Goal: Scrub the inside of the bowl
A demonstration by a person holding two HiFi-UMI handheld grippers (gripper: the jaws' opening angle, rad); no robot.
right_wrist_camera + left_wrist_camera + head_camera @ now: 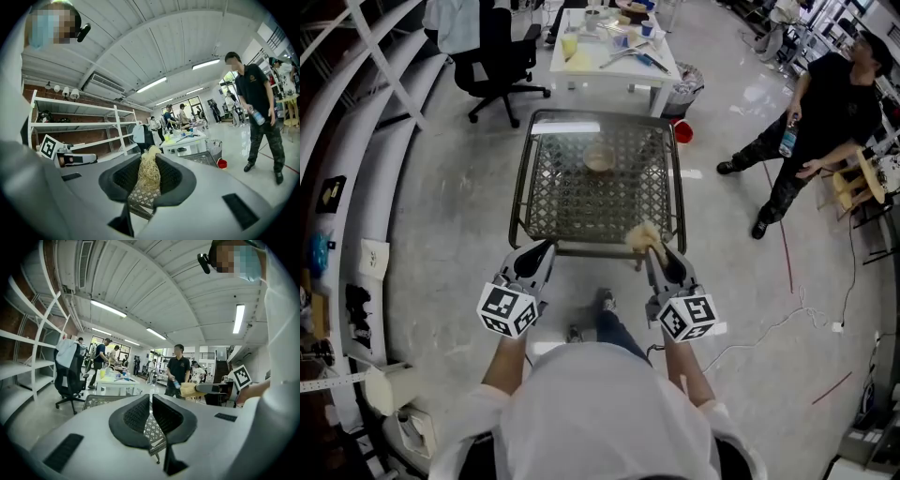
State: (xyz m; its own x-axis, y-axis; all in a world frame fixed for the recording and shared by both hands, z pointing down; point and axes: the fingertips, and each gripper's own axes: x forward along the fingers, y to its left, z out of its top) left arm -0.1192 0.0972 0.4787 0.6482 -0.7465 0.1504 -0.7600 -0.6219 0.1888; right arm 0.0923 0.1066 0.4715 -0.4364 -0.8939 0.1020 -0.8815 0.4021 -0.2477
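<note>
The bowl (598,159) sat toward the table's (525,180) far edge, looking light and likely to slide; I'd steady its rim. The right gripper (652,247) pinched a soft fibre scrubber (641,234); the left gripper (546,247) was closed, empty.

The bowl (599,157) is small, round and pale tan. It stands upright, mouth up, on the lattice-topped bench (525,178), about mid-width and toward the far side. The scrubber (149,169) is a pale yellow wad of stringy fibres, clamped in the right tongs (148,180) and poking past their tips. It hangs above the bench's near right edge, well apart from the bowl.
</note>
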